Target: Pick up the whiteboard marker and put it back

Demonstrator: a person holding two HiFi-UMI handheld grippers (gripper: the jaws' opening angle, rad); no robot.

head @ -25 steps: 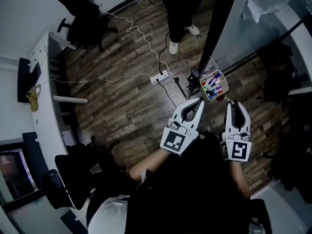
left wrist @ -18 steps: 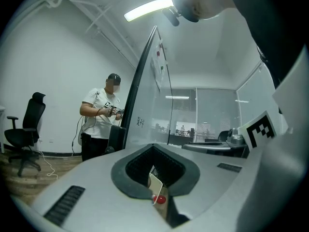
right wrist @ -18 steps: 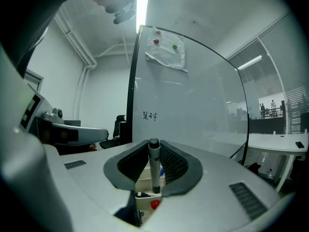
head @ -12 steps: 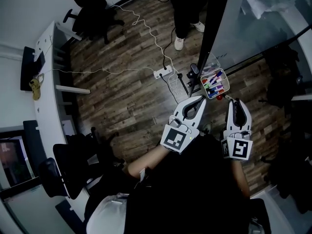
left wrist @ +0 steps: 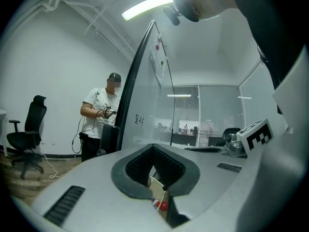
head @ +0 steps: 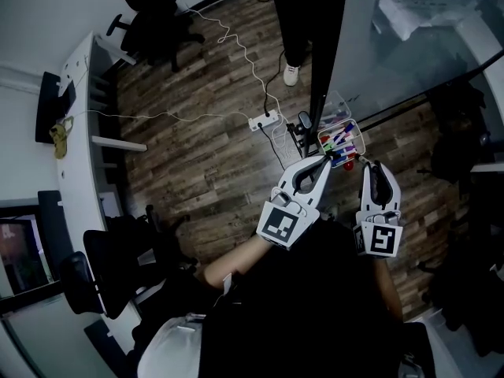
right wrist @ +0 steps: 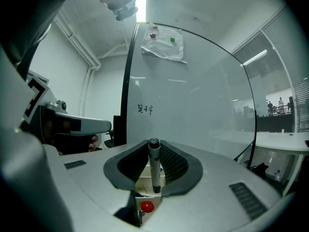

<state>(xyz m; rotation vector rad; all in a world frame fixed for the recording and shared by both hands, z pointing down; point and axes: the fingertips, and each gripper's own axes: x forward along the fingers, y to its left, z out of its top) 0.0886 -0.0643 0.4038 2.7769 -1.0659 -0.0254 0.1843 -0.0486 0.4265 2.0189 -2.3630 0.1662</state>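
The right gripper (right wrist: 153,151) is clamped on the marker (right wrist: 154,170), which stands upright between the two dark pads with its cap end at the top of the jaws; in the head view this gripper (head: 371,170) is held just near of the tray (head: 360,135), a clear box of coloured pens fixed at the foot of the whiteboard (right wrist: 193,105); the right gripper view shows that tray (right wrist: 143,180) directly beyond the marker's lower end, with a small red ball (right wrist: 146,206) on its near side. The left gripper (left wrist: 154,151) has its jaws brought together at the tips with nothing between them; through the slit below the tips only a part of the tray and the red ball can be seen; in the head view it (head: 320,164) hangs just left of the right one, its tip close to the tray's near corner. Farther off, a person (left wrist: 104,115) stands on the wooden floor (head: 205,156) beside the board's left edge. As a judgement of progress, the pick-up is done, since the marker is in the grip and off any surface; what is left is to lower it into the tray among the other pens, let go and draw back; whether the marker already touches the tray cannot be told.
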